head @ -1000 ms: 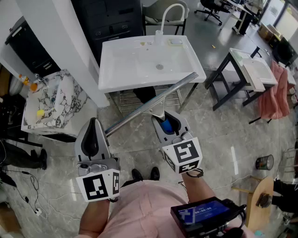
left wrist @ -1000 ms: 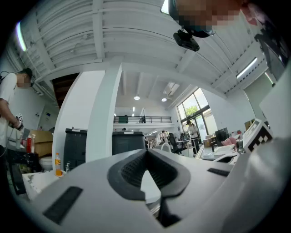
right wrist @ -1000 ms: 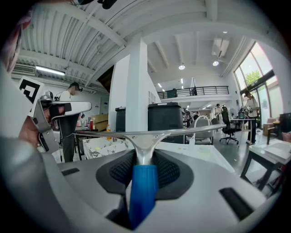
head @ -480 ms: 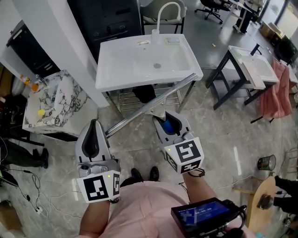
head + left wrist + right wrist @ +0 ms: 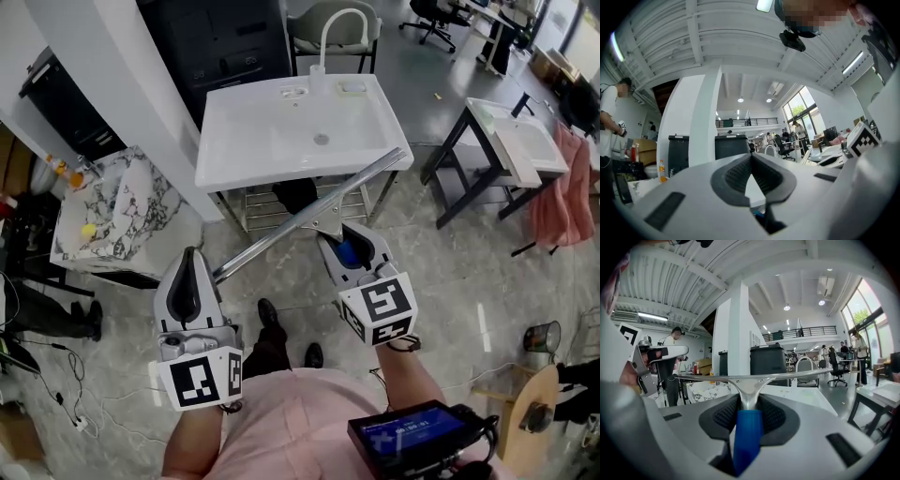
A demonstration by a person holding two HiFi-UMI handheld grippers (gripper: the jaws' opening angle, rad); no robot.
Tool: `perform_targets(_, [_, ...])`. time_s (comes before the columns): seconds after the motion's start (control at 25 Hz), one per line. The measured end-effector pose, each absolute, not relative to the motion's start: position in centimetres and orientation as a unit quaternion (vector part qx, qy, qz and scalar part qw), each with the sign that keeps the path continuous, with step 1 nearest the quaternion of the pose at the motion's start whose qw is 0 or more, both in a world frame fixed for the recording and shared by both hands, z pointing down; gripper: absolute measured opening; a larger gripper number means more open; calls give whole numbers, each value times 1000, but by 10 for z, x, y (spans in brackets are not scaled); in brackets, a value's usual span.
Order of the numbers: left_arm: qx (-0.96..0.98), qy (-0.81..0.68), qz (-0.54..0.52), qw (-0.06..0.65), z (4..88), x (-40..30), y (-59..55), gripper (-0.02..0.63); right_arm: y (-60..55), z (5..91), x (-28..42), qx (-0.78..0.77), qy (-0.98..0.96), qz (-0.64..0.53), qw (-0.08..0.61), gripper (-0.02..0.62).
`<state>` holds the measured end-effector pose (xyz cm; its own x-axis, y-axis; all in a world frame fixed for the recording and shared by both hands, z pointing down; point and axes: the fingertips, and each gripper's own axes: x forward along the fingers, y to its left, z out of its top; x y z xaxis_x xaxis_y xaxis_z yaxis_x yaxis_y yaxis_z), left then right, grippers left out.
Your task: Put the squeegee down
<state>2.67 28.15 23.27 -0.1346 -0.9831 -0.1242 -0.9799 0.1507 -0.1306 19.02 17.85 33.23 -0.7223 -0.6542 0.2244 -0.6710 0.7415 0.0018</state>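
Note:
The squeegee [image 5: 309, 217] has a long metal blade bar and a blue handle [image 5: 747, 437]. My right gripper [image 5: 335, 236] is shut on that handle, and the bar [image 5: 754, 377] lies level across the right gripper view. The bar's far end reaches the front right corner of a white sink basin [image 5: 244, 141]. My left gripper [image 5: 188, 274] hangs lower left of the basin, jaws together with nothing between them; its pads [image 5: 733, 176] meet at the tips in the left gripper view.
A curved white faucet [image 5: 328, 37] stands at the basin's back edge. A marbled basin [image 5: 103, 211] sits to the left, and a black-legged table [image 5: 511, 141] to the right. A dark cabinet [image 5: 225, 37] stands behind. The person's shoes [image 5: 267, 314] are on the tiled floor.
Both grippers and the squeegee have drifted a little to the right and toward the white basin; the bar's end now sits at the basin's front corner. The grips are unchanged.

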Motion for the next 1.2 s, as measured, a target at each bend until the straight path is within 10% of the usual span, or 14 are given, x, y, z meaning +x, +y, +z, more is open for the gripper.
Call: perform_targets(1.2, [-642, 764, 6, 61, 258, -203, 45, 9, -56, 380, -12, 281, -943, 38, 172, 114])
